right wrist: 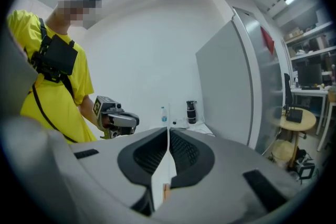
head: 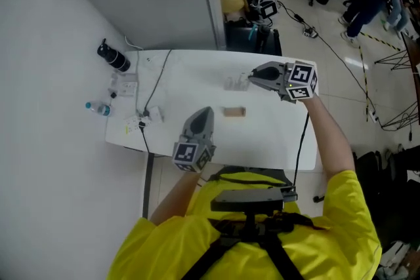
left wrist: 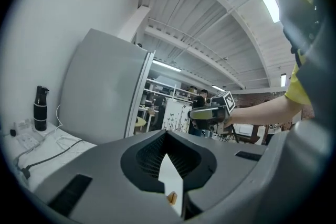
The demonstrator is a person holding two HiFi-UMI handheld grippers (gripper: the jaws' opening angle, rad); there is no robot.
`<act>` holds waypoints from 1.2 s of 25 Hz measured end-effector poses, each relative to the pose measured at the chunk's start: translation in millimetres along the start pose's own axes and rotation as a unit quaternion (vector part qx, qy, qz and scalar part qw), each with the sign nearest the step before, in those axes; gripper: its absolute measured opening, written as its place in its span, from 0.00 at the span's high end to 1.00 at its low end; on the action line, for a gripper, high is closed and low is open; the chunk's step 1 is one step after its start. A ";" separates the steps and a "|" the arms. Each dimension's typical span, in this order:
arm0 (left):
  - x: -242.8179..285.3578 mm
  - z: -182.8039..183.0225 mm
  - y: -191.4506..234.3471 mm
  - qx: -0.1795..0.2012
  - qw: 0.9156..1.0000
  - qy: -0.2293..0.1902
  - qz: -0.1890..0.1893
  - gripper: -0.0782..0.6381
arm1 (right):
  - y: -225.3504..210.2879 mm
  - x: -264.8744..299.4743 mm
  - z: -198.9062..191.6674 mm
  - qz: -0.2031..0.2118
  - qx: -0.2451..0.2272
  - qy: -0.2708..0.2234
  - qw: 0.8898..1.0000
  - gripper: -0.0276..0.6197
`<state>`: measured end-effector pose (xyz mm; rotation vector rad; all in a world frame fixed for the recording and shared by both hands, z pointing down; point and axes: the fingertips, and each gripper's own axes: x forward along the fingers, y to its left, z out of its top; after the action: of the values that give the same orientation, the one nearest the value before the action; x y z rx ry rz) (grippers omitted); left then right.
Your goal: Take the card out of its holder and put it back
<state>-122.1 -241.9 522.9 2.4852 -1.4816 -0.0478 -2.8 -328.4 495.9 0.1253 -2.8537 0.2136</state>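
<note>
- The left gripper (head: 202, 116) is held up over the white table (head: 275, 141). Its jaws are pressed together with nothing between them.
- A small tan holder (head: 233, 112) lies flat on the table between the two grippers. It touches neither one.
- The right gripper (head: 252, 77) has its jaws squeezed on what looks like a thin pale card (head: 232, 83). The card pokes out past the tips, near the holder but apart from it.
</note>
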 end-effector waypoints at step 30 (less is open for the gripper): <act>-9.3 -102.5 15.5 -0.039 0.993 0.099 0.053 0.90 | -4.0 78.2 -217.7 0.055 0.057 0.058 0.995 0.93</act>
<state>-124.2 -221.0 624.9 2.2728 -1.4940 0.1514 -19.4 -303.1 725.3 -0.0215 -2.7341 0.3939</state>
